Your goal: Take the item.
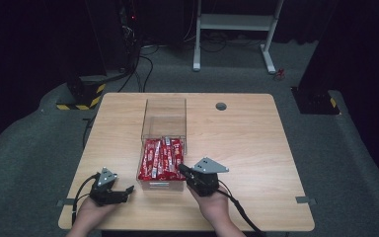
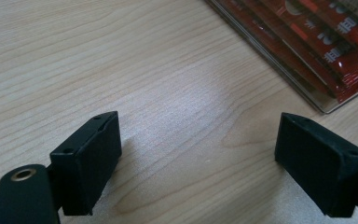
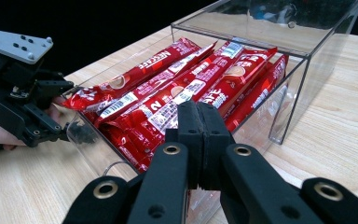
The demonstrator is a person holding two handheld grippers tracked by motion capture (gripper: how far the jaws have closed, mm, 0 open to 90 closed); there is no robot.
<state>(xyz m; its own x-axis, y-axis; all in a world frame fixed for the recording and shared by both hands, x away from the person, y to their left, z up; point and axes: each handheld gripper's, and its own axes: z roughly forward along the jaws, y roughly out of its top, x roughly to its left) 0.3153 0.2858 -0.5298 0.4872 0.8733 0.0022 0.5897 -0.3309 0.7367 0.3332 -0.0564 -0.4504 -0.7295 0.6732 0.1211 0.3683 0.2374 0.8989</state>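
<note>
A clear plastic box (image 1: 164,101) stands in the middle of the wooden table (image 1: 246,143). Its near half holds several red coffee sachets (image 1: 160,158); the far half looks empty. My right gripper (image 1: 182,169) is at the box's near right corner. In the right gripper view its jaws (image 3: 200,116) are shut together with nothing between them, just over the box's near wall (image 3: 303,79), pointing at the sachets (image 3: 182,88). My left gripper (image 1: 124,191) rests near the table's front left, to the left of the box. Its jaws (image 2: 198,140) stand wide open over bare wood, the sachets (image 2: 335,42) off to the upper right.
A round cable hole (image 1: 221,106) sits at the table's far edge. Behind the table stand a white desk frame (image 1: 234,22) and black stands on the carpet. In the right gripper view the left gripper (image 3: 23,107) lies beyond the box's left side.
</note>
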